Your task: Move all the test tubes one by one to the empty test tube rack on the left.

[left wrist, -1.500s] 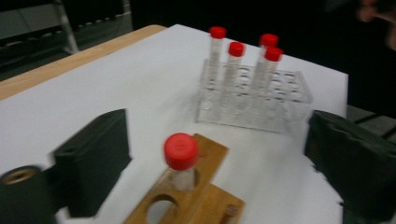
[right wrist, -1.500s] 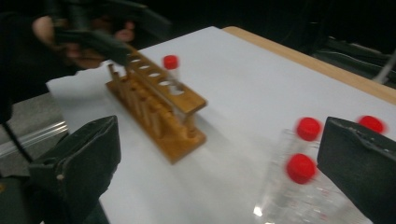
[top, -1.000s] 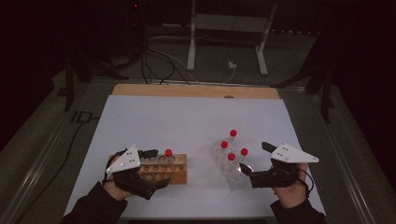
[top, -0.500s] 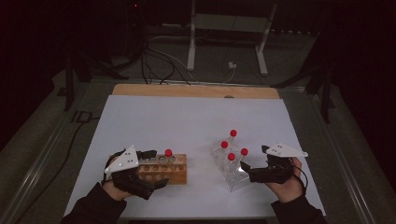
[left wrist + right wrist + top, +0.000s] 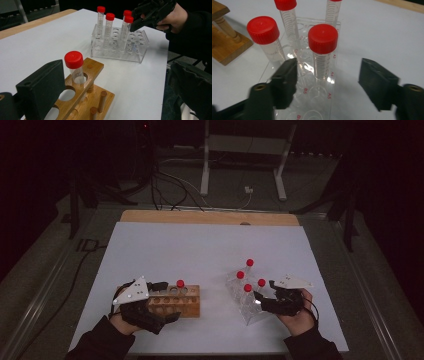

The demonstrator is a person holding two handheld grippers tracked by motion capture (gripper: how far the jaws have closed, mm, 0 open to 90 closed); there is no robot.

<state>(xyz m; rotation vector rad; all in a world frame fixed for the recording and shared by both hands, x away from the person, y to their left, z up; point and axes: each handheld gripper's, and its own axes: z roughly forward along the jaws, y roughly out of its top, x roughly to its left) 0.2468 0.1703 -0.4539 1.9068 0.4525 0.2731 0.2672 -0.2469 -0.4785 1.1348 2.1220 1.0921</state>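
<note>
1. The right gripper (image 5: 325,83) is held low at the near end of a clear plastic test-tube rack (image 5: 317,100), which stands on the right part of the white table top (image 5: 200,250).
2. Its two black jaws stand apart, one to each side of a clear tube with a red screw cap (image 5: 323,51); this tube stands upright in the rack's nearest occupied hole.
3. These jaws have just been closing, yet a gap is seen between each pad and the tube, so nothing is clamped.
4. Three more red-capped tubes are seen upright in the same rack, one of them (image 5: 265,40) just beyond the jaw at the left of the right gripper view.
5. In the high view the right gripper (image 5: 257,301) is seen touching or just short of the rack's near right side; which cannot be told.
6. The left gripper (image 5: 162,301) is held at the left end of a wooden tube rack (image 5: 176,301) with round holes, on the left part of the table.
7. One wide black jaw is seen against the wooden rack's near end in the left gripper view; the other jaw lies across the rack's near side in the high view, so the rack appears clamped between them.
8. A single red-capped tube (image 5: 75,68) stands upright in the wooden rack, just beyond that jaw and untouched by it.
9. The two racks stand well apart.
</note>
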